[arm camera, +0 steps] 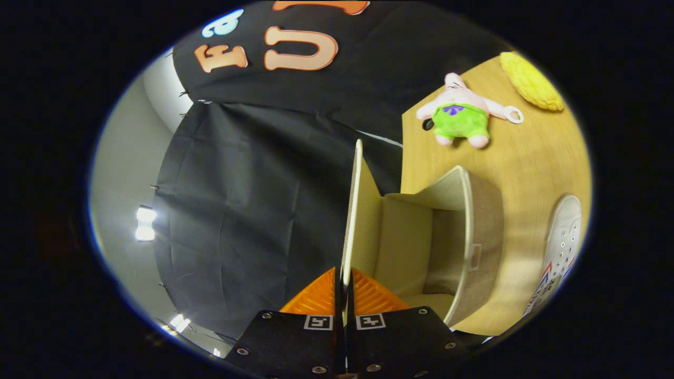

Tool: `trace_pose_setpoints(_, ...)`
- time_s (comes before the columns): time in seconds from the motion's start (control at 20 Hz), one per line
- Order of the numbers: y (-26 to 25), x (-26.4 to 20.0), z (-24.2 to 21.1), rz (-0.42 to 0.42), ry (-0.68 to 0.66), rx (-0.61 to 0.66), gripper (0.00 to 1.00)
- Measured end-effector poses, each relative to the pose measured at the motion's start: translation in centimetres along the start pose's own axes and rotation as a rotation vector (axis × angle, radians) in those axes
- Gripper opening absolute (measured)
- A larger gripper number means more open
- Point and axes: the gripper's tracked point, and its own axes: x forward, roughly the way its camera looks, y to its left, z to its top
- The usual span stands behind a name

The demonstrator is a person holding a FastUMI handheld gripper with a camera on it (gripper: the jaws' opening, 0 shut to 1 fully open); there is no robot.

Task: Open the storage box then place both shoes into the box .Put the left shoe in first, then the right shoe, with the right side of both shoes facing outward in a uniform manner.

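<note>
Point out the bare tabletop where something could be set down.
Claw is shut on the beige fabric storage box's lid. Bare wooden table lies between the pink starfish plush toy, the box and the white sneaker. Crowded beside the yellow knobbly object.

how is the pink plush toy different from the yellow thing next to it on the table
The pink plush toy is star-shaped, with green shorts and a ring on one arm; the yellow thing is a plain oval with a bumpy surface. The toy lies nearer the open storage box, whose lid the tool pinches. Both rest on the wooden table.
</note>
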Motion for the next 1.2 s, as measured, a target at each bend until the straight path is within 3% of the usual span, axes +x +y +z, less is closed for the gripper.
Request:
trace_pose_setpoints(0.3, 5.5, 6.7, -1.8, 0.018, 0.05, -0.051, 0.04)
trace_pose_setpoints(0.4, 6.7, 9.1, -2.4, -0.009, 0.024, -0.115, 0.13)
trace_pose_setpoints(0.5, 8.0, 11.1, -3.9, 0.005, 0.054, -0.191, 0.4)
trace_pose_setpoints(0.55, 7.8, 11.1, -5.4, 0.01, 0.084, -0.213, 0.62)
trace_pose_setpoints(0.6, 7.1, 11.3, -6.2, -0.01, 0.104, -0.219, 0.7)
trace_pose_setpoints(0.65, 7.0, 11.7, -6.1, -0.027, 0.103, -0.224, 0.88)
trace_pose_setpoints(0.7, 6.7, 11.5, -5.5, -0.04, 0.086, -0.236, 0.92)
trace_pose_setpoints(0.9, 5.0, 8.3, -2.2, -0.134, -0.03, -0.306, 0.95)
trace_pose_setpoints(1.2, -8.7, -0.3, 1.7, -0.484, -0.169, -0.397, 0.96)
